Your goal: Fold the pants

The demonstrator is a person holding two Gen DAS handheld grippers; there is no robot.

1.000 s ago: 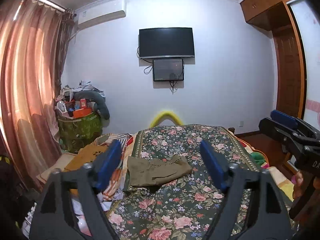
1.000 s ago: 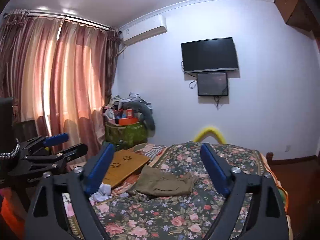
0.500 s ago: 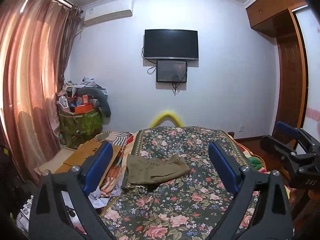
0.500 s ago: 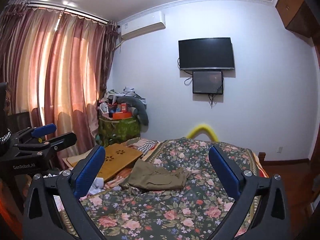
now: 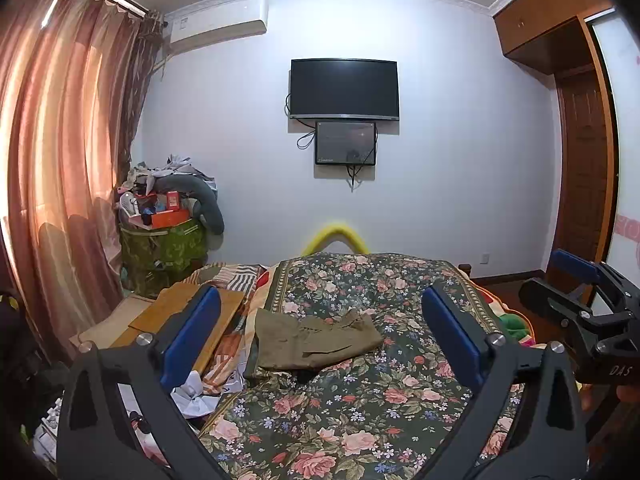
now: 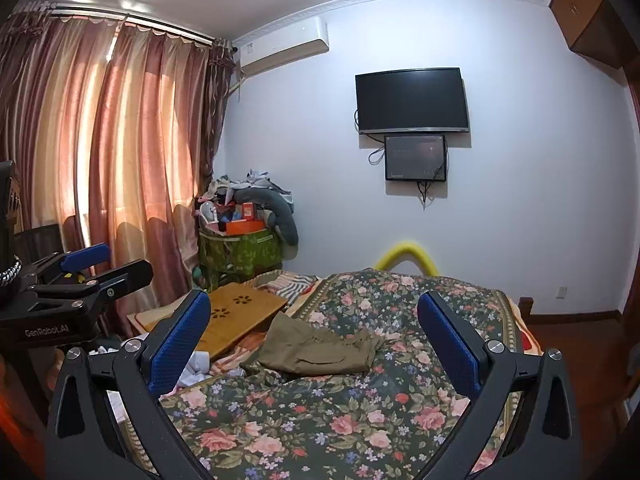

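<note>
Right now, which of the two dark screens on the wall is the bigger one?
The upper screen, the wide television; the smaller screen hangs directly beneath it, with cables dangling.

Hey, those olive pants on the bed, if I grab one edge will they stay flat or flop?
The olive pants will probably flop: they lie rumpled in soft creases on the floral bedspread. They look like thin cloth, so likely light. A lifted edge may drag the bundle.

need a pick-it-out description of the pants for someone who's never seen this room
Start at the bed under the wall TV, covered by a dark floral blanket. The pants lie on its left half, near the edge beside a wooden lap tray. They are the only plain olive-khaki cloth there, a crumpled flat bundle against the rose print.
</note>
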